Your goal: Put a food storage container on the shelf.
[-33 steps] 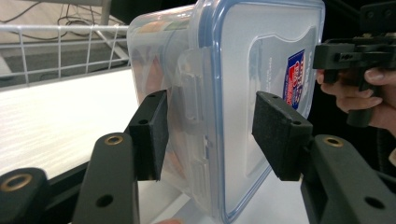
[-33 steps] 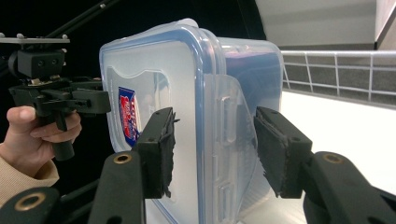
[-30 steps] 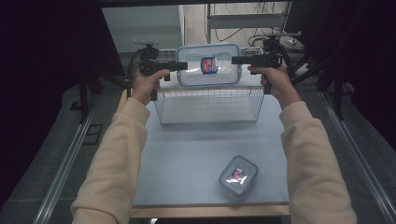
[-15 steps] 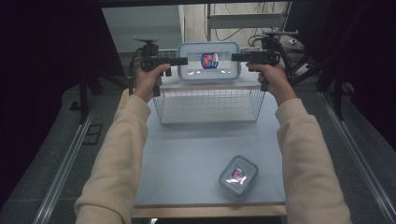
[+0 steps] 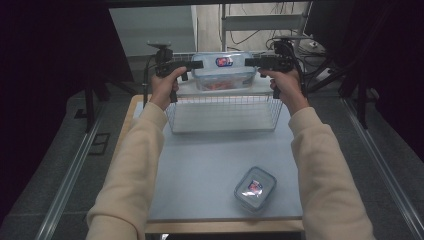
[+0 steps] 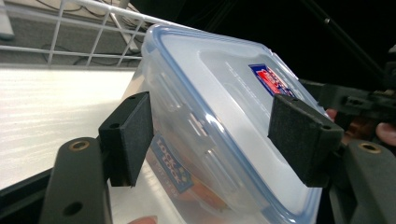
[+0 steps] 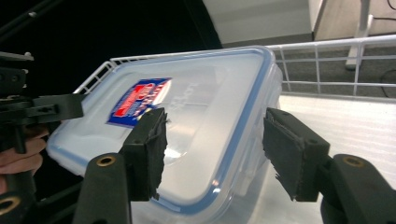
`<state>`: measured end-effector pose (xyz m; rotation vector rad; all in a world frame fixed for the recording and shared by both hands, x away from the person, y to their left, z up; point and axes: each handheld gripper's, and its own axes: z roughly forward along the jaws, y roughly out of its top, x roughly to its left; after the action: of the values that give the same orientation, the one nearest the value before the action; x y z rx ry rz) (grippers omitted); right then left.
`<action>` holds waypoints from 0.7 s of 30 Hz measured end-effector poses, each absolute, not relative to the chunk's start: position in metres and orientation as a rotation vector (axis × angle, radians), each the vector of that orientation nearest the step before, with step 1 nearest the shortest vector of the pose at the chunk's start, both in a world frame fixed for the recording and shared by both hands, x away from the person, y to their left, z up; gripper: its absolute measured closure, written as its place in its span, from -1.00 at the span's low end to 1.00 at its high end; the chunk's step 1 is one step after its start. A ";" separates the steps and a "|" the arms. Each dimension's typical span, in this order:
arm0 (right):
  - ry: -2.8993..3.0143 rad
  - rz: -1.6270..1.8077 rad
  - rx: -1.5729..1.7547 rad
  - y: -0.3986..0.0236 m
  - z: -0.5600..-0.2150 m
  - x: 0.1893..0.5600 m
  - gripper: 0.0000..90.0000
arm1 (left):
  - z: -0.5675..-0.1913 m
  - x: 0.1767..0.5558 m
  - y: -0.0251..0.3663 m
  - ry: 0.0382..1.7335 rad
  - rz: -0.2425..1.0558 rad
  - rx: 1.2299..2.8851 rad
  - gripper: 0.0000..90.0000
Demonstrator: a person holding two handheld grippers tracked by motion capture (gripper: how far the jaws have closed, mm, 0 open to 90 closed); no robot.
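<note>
Nearest me, at the front right of the table (image 5: 200, 170), a small lidded container (image 5: 255, 188) with a red and blue label lay untouched, well apart from my hands. Beyond it stood the white wire basket (image 5: 223, 113), with nothing visible on its floor.

At the far side of the basket I held the large clear lock-lid container (image 5: 223, 71) between my 2 grippers. My left gripper (image 5: 194, 64) met its left end and my right gripper (image 5: 252, 62) met its right end. In the left gripper view the jaws stood apart, straddling the blue-rimmed edge of the lid (image 6: 219, 112) without clamping on it. In the right gripper view it was the same, with the 2 pads spread to either side of the rim. So neither gripper pinched the box; I judged they pressed in from both ends, though I could not tell how firmly. Something orange-red showed through its wall.

The container seemed to sit at or just behind the basket's back rim; whether it rested on anything I could not tell. I judged it about halfway placed, with the small container still to handle.

Compared with 1 second earlier, the box had moved farther from me, up and beyond the basket's middle, and my arms had stretched forward.
</note>
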<state>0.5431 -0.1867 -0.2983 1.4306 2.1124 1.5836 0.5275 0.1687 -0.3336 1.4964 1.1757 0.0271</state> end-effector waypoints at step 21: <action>2.127 1.768 1.354 -0.239 -0.319 0.483 -0.21 | -0.344 0.454 0.157 1.022 0.131 1.693 0.97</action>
<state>0.4833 -0.2387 -0.3188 1.3544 2.1270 1.7677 0.4543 0.1569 -0.3439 1.6926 1.0215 0.1314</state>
